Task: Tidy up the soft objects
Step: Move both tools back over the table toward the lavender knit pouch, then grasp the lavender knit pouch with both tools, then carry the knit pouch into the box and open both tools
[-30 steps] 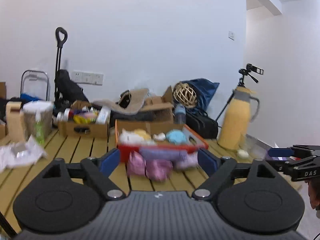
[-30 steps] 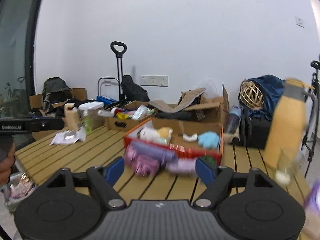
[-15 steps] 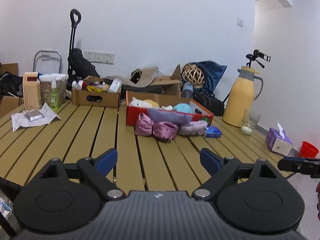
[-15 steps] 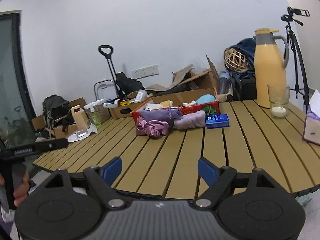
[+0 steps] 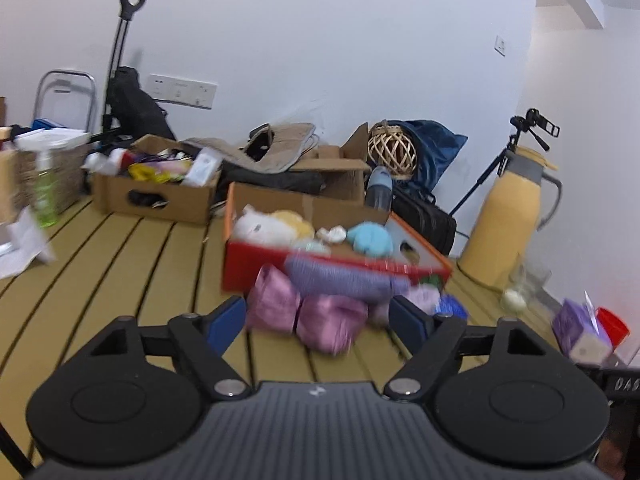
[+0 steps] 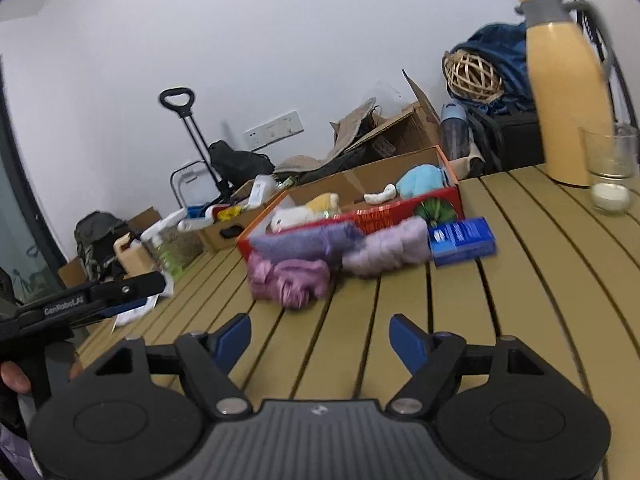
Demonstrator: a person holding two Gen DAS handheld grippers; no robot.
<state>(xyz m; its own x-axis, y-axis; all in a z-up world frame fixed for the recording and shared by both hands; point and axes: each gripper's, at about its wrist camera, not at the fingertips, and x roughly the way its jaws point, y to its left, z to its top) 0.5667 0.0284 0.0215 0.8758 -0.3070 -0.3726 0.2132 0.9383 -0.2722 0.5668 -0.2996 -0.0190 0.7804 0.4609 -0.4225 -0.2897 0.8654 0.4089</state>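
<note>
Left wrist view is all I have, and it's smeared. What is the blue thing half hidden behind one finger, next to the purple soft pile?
Observer: A blue rectangular carton, lying flat on the slatted wooden table beside the end of the pale lilac fuzzy roll.
Operator: Is the right gripper carrying anything?
Observer: No. The right gripper is over bare slats, short of the pink satin bundle. Its fingers have just been closing a little but are apart, with nothing between them.
Operator: And that green bit by the red cardboard box?
Observer: A green ribbed thing at the front corner of the red cardboard box, just behind the carton. I can't tell what it is.
</note>
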